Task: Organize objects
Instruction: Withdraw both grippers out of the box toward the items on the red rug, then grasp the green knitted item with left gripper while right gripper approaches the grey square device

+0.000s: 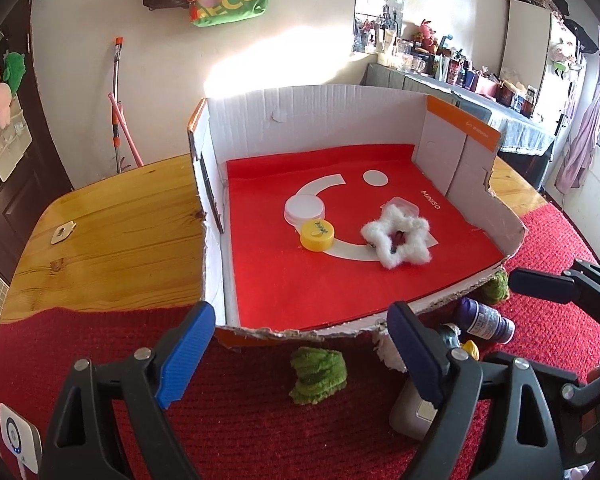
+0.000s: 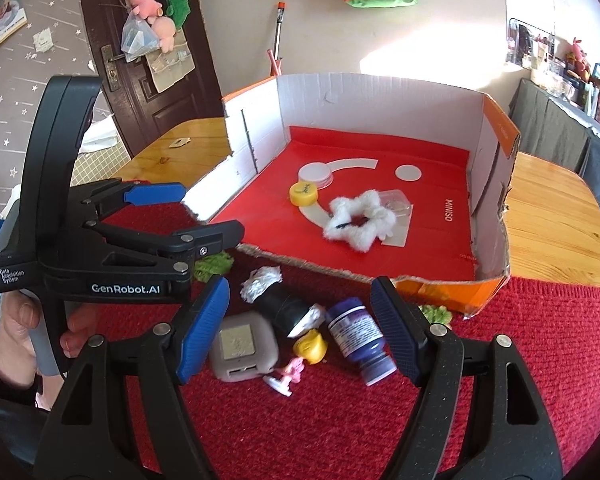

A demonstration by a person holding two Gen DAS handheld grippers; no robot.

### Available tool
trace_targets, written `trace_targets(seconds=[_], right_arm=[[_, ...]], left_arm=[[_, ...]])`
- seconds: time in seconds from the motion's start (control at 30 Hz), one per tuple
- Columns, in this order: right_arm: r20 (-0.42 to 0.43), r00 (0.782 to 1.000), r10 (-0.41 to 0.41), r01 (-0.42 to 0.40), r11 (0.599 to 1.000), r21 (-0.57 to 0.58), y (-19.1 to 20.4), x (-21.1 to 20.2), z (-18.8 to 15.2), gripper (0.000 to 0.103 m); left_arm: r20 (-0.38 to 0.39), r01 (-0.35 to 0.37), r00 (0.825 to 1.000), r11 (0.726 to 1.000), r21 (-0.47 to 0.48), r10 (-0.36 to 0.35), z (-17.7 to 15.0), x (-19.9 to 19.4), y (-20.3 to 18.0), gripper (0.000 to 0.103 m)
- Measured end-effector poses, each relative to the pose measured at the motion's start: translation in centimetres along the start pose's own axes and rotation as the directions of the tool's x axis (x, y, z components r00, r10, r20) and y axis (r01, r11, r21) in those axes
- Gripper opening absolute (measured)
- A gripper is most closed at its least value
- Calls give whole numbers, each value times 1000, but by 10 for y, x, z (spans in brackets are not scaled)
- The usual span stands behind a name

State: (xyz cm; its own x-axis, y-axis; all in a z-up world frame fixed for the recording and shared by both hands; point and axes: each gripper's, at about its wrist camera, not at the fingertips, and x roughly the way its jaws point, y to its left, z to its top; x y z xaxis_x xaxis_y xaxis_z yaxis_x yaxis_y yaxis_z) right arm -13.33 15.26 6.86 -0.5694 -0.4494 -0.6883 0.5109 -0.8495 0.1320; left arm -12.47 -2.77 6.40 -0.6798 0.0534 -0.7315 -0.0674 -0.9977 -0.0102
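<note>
Over the red mat (image 2: 540,340), both tools (image 2: 300,328) tilt downward, jaws apart, empty.

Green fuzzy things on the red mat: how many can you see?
2. One green fuzzy thing lies just before the box's torn front edge; the other sits at the box's front right corner, partly hidden. More may be hidden.

Left gripper (image 1: 296,354) angled downward, blue-padded jaws spread wide and empty, right gripper (image 2: 304,330) likewise tilted down with jaws apart, gripping nothing, a hand (image 2: 18,330) wrapped round the left gripper's handle
</note>
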Motion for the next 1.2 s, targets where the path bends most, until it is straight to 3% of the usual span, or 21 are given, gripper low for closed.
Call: trace_targets(seconds=[1.2], right_arm=[[-70,996,59,-64,995,-74,39,20,-37,69]], left_arm=[[-54,5,999,1000,-31,-6,-31,13,7,88]])
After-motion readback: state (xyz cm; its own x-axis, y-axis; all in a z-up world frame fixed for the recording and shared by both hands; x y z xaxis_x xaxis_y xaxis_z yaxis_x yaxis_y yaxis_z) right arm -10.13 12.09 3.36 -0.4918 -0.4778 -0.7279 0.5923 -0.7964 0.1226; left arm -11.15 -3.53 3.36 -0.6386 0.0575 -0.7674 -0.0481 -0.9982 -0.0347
